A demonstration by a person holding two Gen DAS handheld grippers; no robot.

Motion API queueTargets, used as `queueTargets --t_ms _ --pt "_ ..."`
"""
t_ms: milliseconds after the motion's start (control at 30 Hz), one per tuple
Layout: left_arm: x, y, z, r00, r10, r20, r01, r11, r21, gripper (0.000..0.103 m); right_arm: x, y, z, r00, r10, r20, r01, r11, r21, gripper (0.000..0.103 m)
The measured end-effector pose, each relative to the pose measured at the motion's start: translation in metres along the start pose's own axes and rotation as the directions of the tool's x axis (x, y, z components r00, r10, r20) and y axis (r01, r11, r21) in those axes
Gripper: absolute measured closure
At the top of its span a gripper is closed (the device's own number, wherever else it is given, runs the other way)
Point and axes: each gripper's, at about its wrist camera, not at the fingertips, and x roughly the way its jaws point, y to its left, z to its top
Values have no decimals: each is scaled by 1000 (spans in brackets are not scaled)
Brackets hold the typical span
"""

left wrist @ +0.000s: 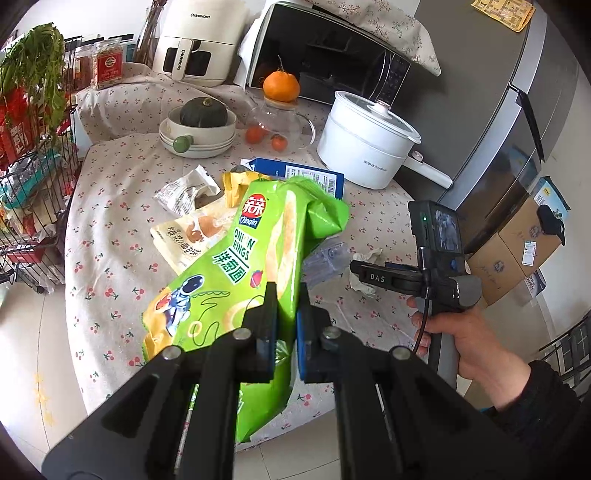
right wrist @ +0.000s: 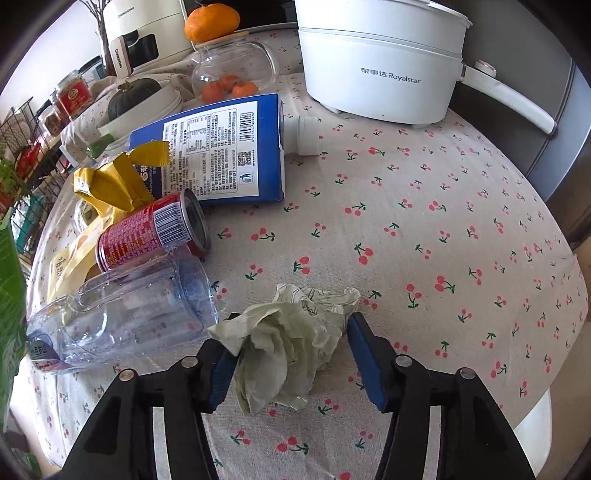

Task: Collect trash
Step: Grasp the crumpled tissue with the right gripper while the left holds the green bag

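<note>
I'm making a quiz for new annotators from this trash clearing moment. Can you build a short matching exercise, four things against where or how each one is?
Things:
1. green snack bag
2. crumpled paper
3. red can
4. large orange

States:
A. on top of the glass jar
B. lying on its side on the tablecloth
C. pinched in the left gripper
D. between the open fingers of the right gripper

Pairs: 1-C, 2-D, 3-B, 4-A

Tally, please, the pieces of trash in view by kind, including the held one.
Wrappers and bags: 4 (green bag, yellow wrapper, white wrapper, cream wrapper)
Carton: 1
Can: 1
Clear bottle: 1
Crumpled paper: 1
Total: 8
</note>
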Motion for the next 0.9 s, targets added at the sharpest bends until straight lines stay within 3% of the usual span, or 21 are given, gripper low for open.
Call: queueTargets --t_ms 67,233,533,900 --pt "0 -1 0 1000 -1 1 1 1000 1 94 -3 -1 0 1000 -1 3 1 1000 -5 60" --pt "-2 -6 0 1000 -9 9 9 1000 15 94 -20 -4 -1 1000 19 21 -19 1000 -15 66" --pt "-5 -29 0 999 -38 24 36 998 57 94 -71 -24 -6 997 51 54 -50 999 -12 66" --pt "7 -104 -17 990 -139 -28 142 967 210 94 -136 -77 -41 995 53 86 -54 998 17 66"
